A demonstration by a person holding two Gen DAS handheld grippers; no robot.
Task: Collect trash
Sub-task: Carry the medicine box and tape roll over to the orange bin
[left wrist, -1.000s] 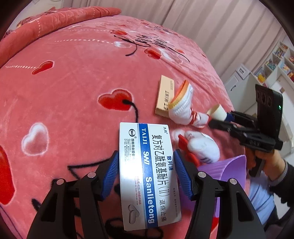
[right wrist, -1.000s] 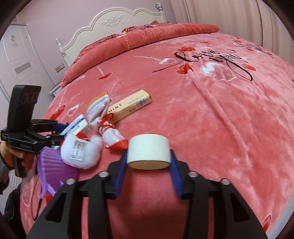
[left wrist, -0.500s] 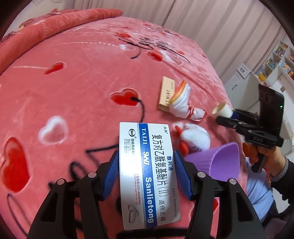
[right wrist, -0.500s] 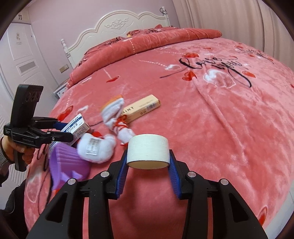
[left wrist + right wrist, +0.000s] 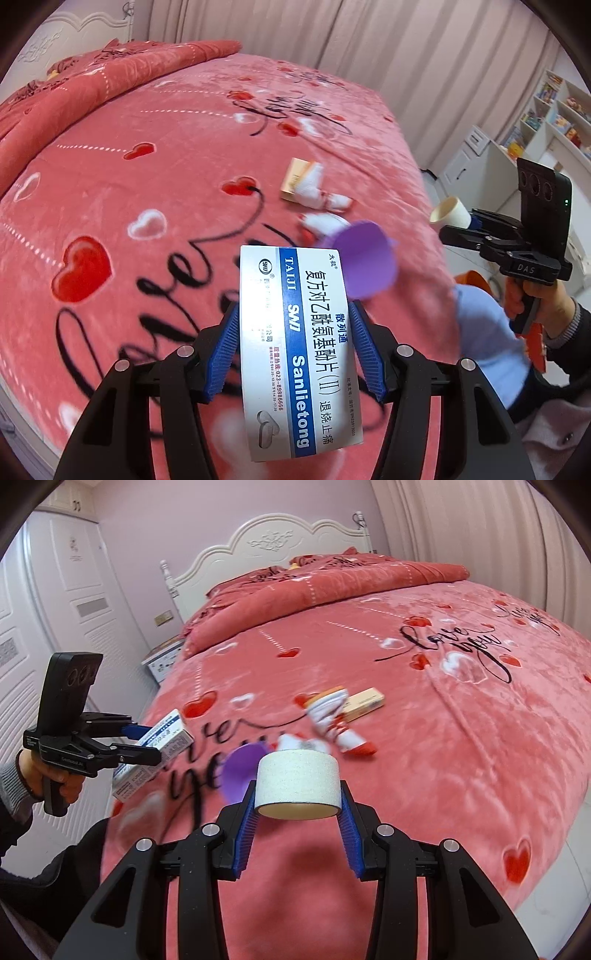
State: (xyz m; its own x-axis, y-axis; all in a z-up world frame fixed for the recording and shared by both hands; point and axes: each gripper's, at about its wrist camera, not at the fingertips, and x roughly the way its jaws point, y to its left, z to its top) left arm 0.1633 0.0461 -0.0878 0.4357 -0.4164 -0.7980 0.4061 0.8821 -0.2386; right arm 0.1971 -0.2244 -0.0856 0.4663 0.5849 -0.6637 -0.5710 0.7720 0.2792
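Left wrist view: pink heart-print bedspread fills the left and centre of the frame; curtains are seen across the top; a white shelf unit sits at upper right. The left gripper is clamped on a white-and-blue medicine box, lower centre, pads pressed on both long sides. A purple cup-like item, blurred, is seen just behind the box; white-and-red socks and a tan carton lie on the bed above it. The right gripper, at right edge, is closed on a pale tape roll. Right wrist view: tape roll is pinched between both pads, centre frame, above the bedspread; the box is held at left, off the bed edge; headboard at top.
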